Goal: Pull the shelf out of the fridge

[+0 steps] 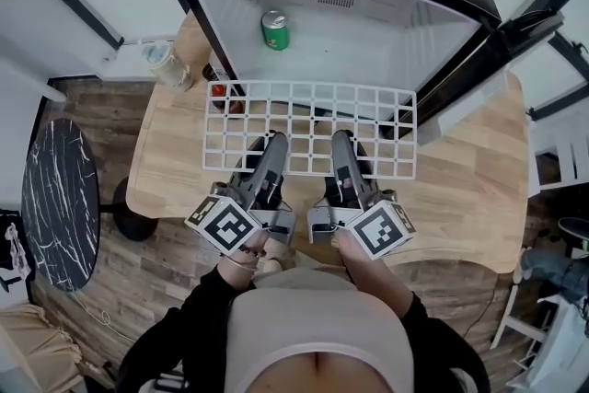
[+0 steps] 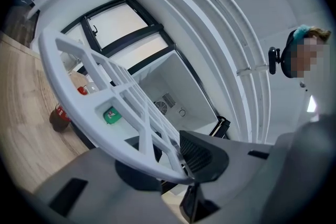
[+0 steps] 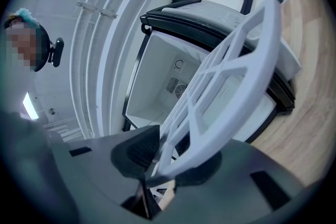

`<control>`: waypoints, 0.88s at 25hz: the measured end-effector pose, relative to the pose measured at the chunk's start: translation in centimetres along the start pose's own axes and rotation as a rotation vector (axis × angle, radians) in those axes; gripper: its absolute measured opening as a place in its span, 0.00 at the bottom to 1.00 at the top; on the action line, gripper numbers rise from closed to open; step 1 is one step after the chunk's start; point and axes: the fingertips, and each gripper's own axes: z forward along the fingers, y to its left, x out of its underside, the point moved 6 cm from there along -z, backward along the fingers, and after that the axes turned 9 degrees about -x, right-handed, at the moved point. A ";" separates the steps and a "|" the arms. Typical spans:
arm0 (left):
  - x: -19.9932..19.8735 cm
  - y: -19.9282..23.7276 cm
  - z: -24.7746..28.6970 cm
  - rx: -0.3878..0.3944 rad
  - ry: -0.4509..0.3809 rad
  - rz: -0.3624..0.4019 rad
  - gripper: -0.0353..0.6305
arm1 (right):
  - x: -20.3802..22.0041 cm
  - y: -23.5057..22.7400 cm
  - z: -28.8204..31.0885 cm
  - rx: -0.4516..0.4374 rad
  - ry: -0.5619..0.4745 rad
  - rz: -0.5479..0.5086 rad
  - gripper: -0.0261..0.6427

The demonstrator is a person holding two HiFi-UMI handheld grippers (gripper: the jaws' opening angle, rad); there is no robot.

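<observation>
A small fridge (image 1: 386,28) stands open on the wooden bench (image 1: 460,189), with a green can (image 1: 274,29) upright on its white floor. Just left of the opening are a dark bottle with a red label (image 1: 224,87) and, farther left, a clear jar (image 1: 164,62); a round black marble table (image 1: 55,198) stands off the bench's left end. The shelf (image 1: 308,129) is held over the bench before the fridge, its far edge at the fridge's mouth and partly covering the bottle. It is a flat white grid of square openings with a thicker outer rail. The left gripper (image 1: 274,143) and right gripper (image 1: 342,141) reach over its near rail side by side, and each has its fingers (image 2: 202,152) clamped on that rail.
</observation>
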 end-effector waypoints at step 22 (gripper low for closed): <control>-0.6 -0.2 -18.5 0.092 0.063 -0.003 0.21 | 10.4 12.7 -12.2 0.036 -0.103 -0.066 0.20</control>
